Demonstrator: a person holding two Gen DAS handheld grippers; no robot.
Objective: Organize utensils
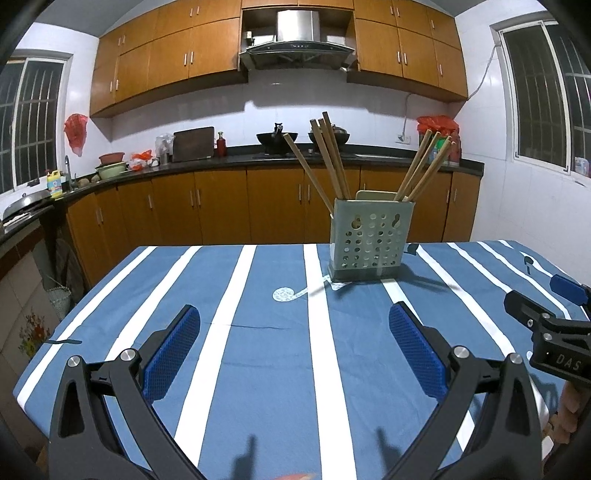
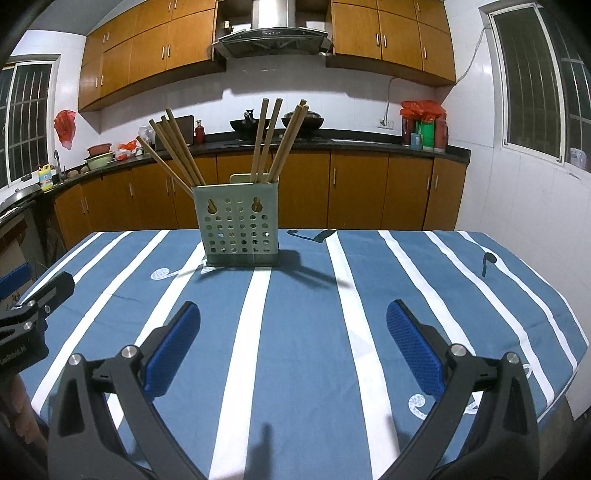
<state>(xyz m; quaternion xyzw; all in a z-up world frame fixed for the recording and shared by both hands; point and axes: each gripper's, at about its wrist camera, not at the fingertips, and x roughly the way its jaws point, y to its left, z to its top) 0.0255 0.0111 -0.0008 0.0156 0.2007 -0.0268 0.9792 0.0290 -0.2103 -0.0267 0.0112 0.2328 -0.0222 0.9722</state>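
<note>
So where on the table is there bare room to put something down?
The striped tablecloth is bare between the utensil holder and both open grippers, left gripper and right gripper. Its right side is bare too. Only around the holder, with its leaning chopsticks, is it crowded.

A blue tablecloth (image 2: 295,332) with white stripes covers the tabletop in a home kitchen. Behind it, wooden base cabinets (image 2: 354,192) run under a dark counter (image 2: 369,142), where two black woks (image 2: 245,127) sit on the stove below a steel range hood (image 2: 271,31). A red bottle (image 2: 200,133) stands beside a dark cutting board (image 1: 193,143), and red plastic bags (image 2: 421,109) rest at the counter's far right end. Barred windows (image 2: 532,81) flank the white-tiled room.
</note>
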